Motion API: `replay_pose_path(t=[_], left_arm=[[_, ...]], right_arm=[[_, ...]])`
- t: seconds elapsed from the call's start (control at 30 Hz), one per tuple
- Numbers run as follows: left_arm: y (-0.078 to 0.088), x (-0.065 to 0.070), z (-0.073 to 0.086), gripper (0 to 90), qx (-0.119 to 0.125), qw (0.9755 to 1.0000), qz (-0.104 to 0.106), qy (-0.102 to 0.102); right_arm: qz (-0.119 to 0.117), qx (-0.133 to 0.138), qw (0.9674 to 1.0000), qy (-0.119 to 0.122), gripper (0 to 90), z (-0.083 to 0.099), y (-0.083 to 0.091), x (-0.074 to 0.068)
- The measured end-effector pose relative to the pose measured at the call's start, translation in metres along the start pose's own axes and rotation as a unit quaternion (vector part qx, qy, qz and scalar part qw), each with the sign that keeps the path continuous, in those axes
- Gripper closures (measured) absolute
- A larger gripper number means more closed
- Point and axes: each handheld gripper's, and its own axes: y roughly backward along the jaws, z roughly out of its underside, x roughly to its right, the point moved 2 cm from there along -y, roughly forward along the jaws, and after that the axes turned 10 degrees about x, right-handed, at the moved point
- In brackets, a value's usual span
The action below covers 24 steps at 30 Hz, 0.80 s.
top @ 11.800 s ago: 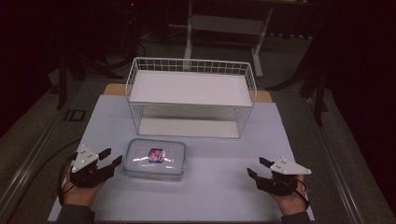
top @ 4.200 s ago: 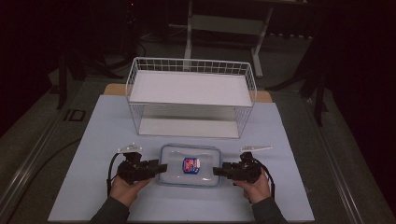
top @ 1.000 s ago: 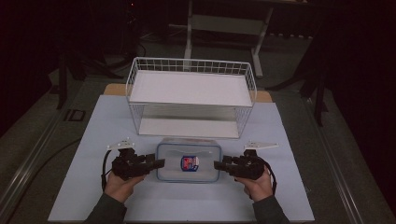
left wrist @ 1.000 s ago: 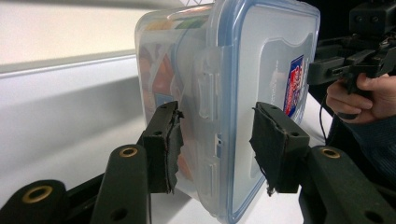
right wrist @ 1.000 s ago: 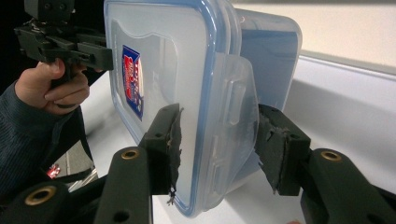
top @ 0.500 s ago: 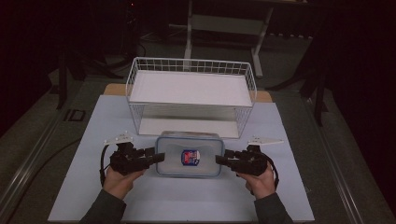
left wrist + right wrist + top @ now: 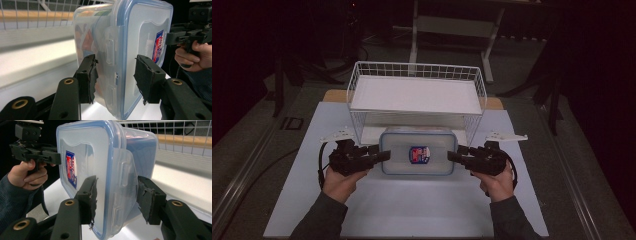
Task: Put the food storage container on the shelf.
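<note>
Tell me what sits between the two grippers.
The lidded plastic container, with the left gripper and right gripper clamped on its ends, per the high view.

So at the start your left gripper (image 7: pixel 384 154) and right gripper (image 7: pixel 453 156) were parked out at the near corners of the white worktop (image 7: pixel 412 210), hands off everything. Since then you've brought both in and clamped them on the short ends of the clear plastic food container with the blue-rimmed lid (image 7: pixel 418 151), one each side. It started left of centre, got slid to the middle, and over the last second it's moved up the high view towards the white wire basket (image 7: pixel 417 75), now overlapping its front edge. Looks lifted off the worktop.
</note>
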Motion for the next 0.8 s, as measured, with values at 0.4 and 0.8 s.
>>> replay_pose_path(t=[0.4, 0.8], left_arm=[[-0.001, 0.005, -0.033, 52.3, 0.021, 0.9997, -0.002, -0.013], [-0.003, 0.007, -0.063, 52.2, 0.033, 0.9989, -0.007, -0.031]], right_arm=[[0.004, 0.022, 0.9996, 0.019, 51.8, -0.037, 0.001, -0.004], [0.001, 0.04, 0.9988, 0.027, 51.7, -0.064, -0.003, -0.002]])
